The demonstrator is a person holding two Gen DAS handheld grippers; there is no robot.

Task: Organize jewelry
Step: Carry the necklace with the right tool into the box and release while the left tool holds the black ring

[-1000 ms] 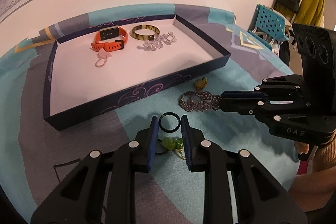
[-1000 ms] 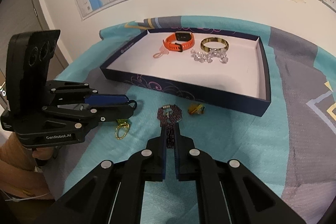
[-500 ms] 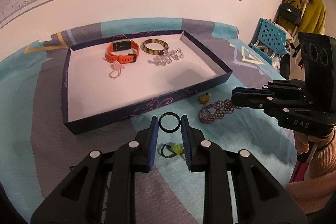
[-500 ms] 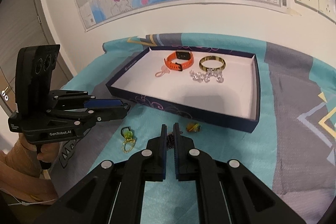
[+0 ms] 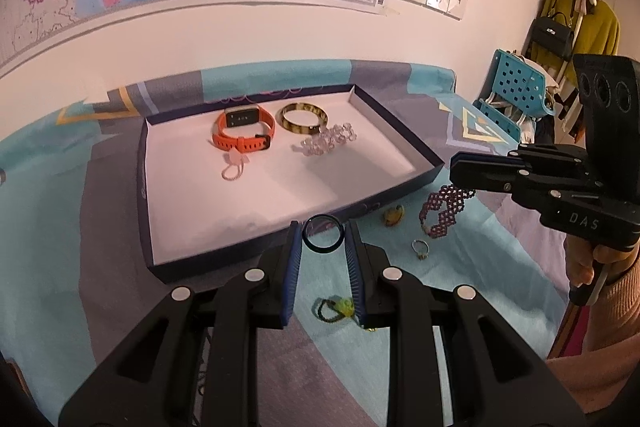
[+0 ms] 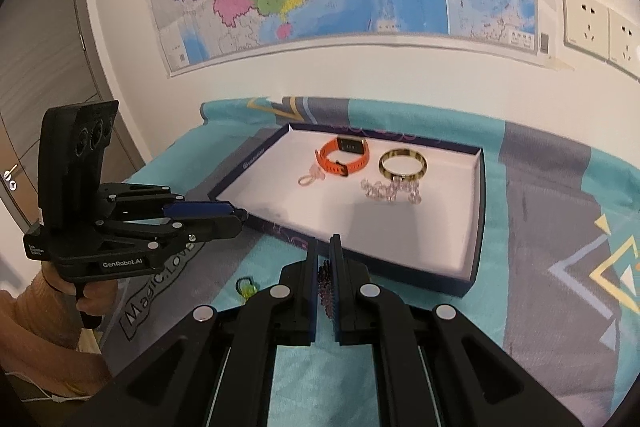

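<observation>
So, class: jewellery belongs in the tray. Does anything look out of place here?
Yes. An amber piece, a small ring and a green charm lie loose on the cloth, outside the tray. The watch, bangle and crystal bracelet are inside.

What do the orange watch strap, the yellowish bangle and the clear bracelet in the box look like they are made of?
Orange watch strap: probably silicone or rubber, matte, evenly coloured, softly curved.
Yellowish bangle: rigid and glossy with dark mottling, perhaps resin or acrylic; it could be something else.
Clear bracelet: chunky see-through beads that catch the light, glass or plastic; I cannot tell which.
</observation>
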